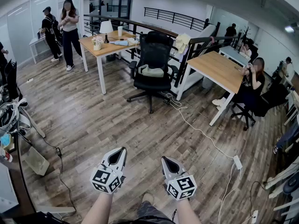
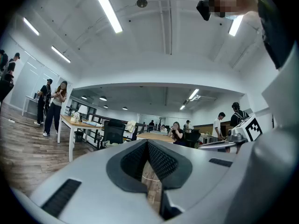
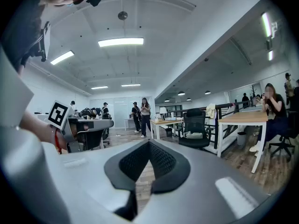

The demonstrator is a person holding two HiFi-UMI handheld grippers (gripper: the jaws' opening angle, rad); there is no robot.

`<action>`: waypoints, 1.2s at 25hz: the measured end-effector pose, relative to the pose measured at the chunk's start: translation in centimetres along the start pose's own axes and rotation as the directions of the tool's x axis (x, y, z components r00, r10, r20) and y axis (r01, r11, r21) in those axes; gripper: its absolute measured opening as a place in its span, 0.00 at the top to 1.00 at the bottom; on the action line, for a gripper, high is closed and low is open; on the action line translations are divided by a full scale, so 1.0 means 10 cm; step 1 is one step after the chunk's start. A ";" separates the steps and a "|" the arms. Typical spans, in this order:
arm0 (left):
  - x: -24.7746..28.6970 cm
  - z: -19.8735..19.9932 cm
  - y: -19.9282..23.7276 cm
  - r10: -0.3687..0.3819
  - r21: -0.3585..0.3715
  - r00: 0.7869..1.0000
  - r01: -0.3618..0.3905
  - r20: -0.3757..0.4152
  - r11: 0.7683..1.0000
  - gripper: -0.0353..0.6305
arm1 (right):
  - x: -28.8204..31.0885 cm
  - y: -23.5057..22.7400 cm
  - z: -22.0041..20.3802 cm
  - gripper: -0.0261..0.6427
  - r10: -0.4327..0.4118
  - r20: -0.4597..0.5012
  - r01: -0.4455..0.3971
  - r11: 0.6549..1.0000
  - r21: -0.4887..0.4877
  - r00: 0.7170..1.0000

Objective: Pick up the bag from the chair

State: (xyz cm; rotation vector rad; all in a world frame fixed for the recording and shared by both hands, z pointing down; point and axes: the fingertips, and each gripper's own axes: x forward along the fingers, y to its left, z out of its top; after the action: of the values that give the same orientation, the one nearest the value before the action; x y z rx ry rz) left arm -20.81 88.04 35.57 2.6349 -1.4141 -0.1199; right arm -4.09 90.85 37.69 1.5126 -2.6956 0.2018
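Note:
A pale greenish bag (image 1: 150,71) lies on the seat of a black office chair (image 1: 152,59) across the room, between two wooden desks. The same bag (image 3: 194,135) shows on the chair (image 3: 195,128) in the right gripper view, and the chair (image 2: 113,132) is small and distant in the left gripper view. My left gripper (image 1: 122,150) and right gripper (image 1: 164,159) are held side by side near the bottom of the head view, far from the chair. Both are shut with nothing between their jaws.
A wooden desk (image 1: 103,46) with a lamp stands left of the chair, another desk (image 1: 219,69) to its right with a seated person (image 1: 252,85). A white cable (image 1: 201,132) and power strip (image 1: 238,162) run over the floor. Standing people (image 1: 70,31) are at far left.

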 end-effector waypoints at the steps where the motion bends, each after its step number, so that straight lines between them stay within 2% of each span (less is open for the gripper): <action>1: 0.10 0.01 0.03 0.000 -0.002 1.000 0.000 0.002 1.000 0.95 | 0.07 -0.08 0.03 0.95 0.001 0.001 -0.001 1.000 -0.003 1.000; 12: 1.06 0.02 0.17 0.031 -0.004 0.999 -0.031 0.031 1.000 0.95 | 0.64 -0.91 0.14 0.95 0.025 0.006 -0.025 0.999 -0.028 1.000; 19: 1.38 0.00 0.22 0.054 -0.007 0.998 -0.054 0.032 0.999 0.95 | 0.84 -1.15 0.20 0.95 0.046 0.020 -0.046 0.999 -0.021 0.999; 30: 2.01 0.08 0.38 0.054 0.006 0.998 -0.054 0.025 0.999 0.95 | 1.28 -1.57 0.36 0.95 0.013 0.041 -0.014 1.000 0.018 0.999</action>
State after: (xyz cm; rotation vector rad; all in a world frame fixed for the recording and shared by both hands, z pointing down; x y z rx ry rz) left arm -12.97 69.11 35.42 2.6067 -1.4949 -0.1421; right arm 2.76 71.47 36.90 1.5199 -2.7435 0.1986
